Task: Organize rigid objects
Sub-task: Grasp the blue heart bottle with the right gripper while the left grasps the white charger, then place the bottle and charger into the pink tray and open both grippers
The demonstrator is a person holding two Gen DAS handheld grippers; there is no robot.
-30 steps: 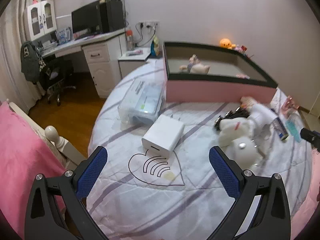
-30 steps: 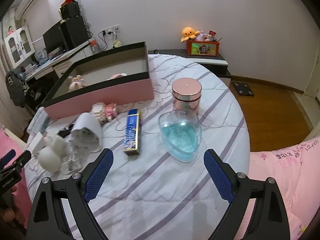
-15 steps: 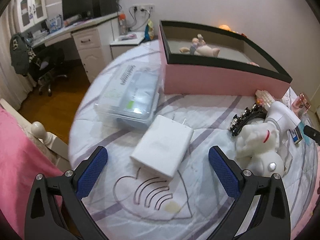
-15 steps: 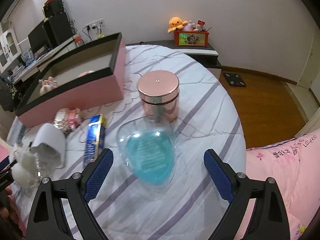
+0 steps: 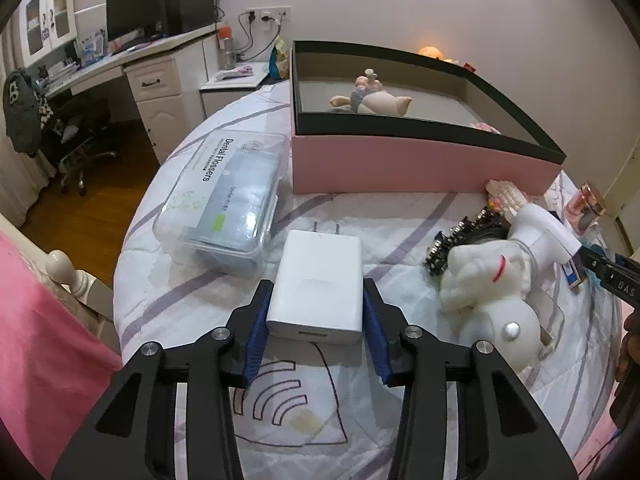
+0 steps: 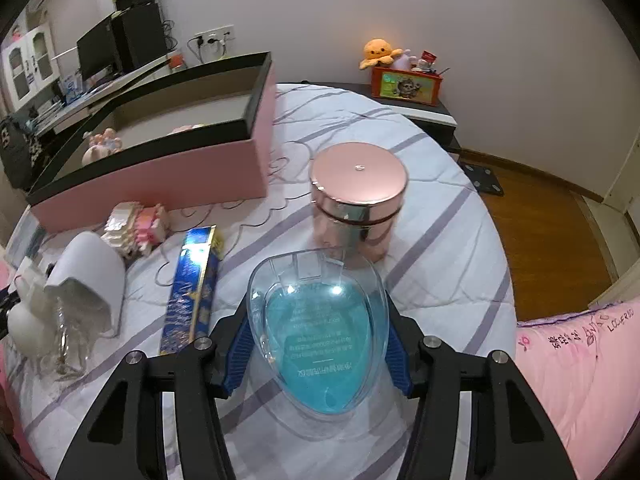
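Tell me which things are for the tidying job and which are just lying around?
For the job: white charger, clear blue container, pink box, rose-gold jar, blue carton, dental flossers box.

Lying around: orange plush octopus, monitor.

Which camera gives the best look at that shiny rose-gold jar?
The right wrist view: the rose-gold jar stands whole and near, lid and side clear. The left wrist view catches only a small part of it at the right edge.
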